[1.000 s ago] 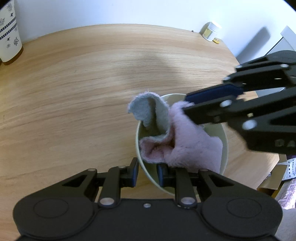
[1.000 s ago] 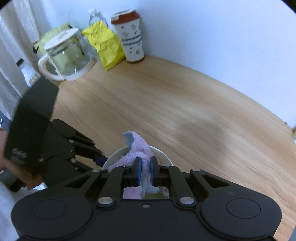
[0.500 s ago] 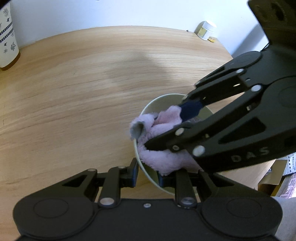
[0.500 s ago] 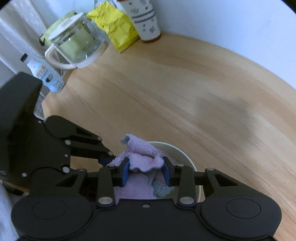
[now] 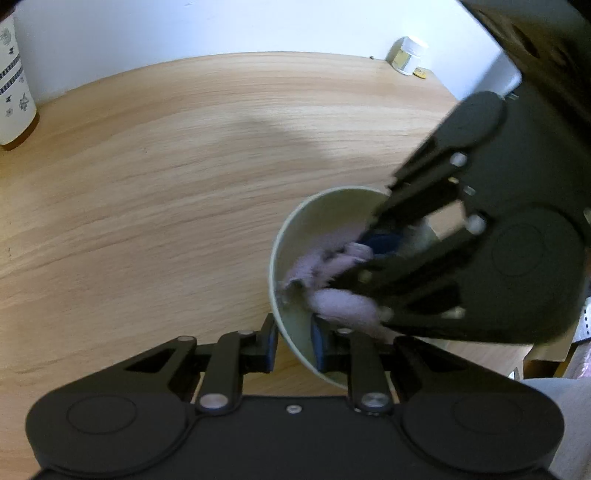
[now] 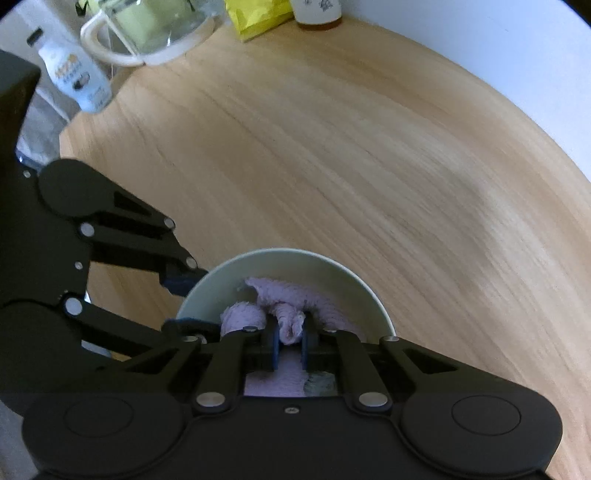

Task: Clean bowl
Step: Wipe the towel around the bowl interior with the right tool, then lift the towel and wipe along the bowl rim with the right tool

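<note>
A pale green bowl (image 5: pixel 317 221) stands on the wooden table, tipped a little. My left gripper (image 5: pixel 294 345) has the bowl's near rim between its pads, and its jaws are closing on that wall. A pink cloth (image 5: pixel 343 301) lies bunched inside the bowl. My right gripper (image 5: pixel 369 251) reaches down into the bowl from the right. In the right wrist view the right gripper (image 6: pixel 290 341) is shut on a fold of the cloth (image 6: pixel 291 295), low inside the bowl (image 6: pixel 280 264). There the left gripper (image 6: pixel 183 302) straddles the bowl's left rim.
A patterned cup (image 5: pixel 13 92) and a small jar (image 5: pixel 406 55) stand at the table's far edge. A glass pitcher (image 6: pixel 155 33), a yellow bag (image 6: pixel 258 14) and a white bottle (image 6: pixel 74 81) crowd the far left corner. A cardboard box (image 5: pixel 543 354) sits beyond the table's right edge.
My right gripper came down into the bowl, opened for a moment and shut again on the cloth. The cloth went from sticking above the rim to lying inside. The left gripper stayed put.
</note>
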{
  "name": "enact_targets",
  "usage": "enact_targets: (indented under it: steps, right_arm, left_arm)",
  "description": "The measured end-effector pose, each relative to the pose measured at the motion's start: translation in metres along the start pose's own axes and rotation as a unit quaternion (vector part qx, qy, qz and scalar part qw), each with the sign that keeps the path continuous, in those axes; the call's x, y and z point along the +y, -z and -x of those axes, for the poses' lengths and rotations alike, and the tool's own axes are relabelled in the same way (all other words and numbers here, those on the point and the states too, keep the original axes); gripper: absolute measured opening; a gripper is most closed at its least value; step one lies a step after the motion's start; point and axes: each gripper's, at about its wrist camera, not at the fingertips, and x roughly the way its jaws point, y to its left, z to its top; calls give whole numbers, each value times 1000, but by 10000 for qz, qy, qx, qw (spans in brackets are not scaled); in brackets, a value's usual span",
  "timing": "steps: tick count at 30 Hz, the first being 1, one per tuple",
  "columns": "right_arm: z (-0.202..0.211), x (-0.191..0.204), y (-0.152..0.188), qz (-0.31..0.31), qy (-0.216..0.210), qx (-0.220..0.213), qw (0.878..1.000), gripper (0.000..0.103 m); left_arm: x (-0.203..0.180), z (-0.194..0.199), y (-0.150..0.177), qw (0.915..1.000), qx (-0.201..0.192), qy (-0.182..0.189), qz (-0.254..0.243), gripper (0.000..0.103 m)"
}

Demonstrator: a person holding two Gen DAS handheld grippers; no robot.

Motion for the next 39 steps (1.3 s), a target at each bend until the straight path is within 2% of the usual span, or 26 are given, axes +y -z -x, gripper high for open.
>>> enact_targets:
  steps: [2,4,9,11,14,19,21,22,23,27,29,36,39]
  right_arm:
    - [3,7,5,253,194,151,9994,11]
    - [13,4,11,50,178,62,9998,10]
    - [42,-7,21,-556,-210,-643,9962,11]
    - [51,-10,24,-825,-496,-988,9904,11]
    - [50,-9,22,-856,-604,-1075,9887,11]
    - [50,-5,26,-517,-244,-919,9941,16]
    - [59,-6,30,-280,-164,-853,9958,29]
    - [65,-4,33,-106,-112,-829,9964,41]
    - [68,-4,35,-4,-69,-839,9964,49]
    - [87,13,42,507,78,-868,9949,51]
    - [93,18,44,627,11,-947,9935,57]
    - [67,32,47,871,-23,-897,9921,57]
    - [54,33,43,1069,182,-803,9909,57]
  left_arm:
    - [2,0,0,10000,-15,64,50,12]
    - [3,0,1,9999,-28,68,69,11]
    - [1,-2,0,9999,-26,69,80,11]
    - [1,-3,-1,9999,-16,71,80,11]
    - [1,-4,-3,9999,4,70,83,11]
    - [3,-3,-2,9999,34,88,127,11]
    - [4,-3,-2,9998,46,114,170,11]
    - [5,-4,-3,9997,52,122,184,11]
    - [5,-4,-3,9997,58,124,193,11]
    - [6,-4,-4,9995,83,131,263,10]
    - [9,-6,-4,9991,100,156,377,10]
    - [12,-6,-6,9986,103,184,482,10]
    - [10,-8,-7,9987,110,164,464,10]
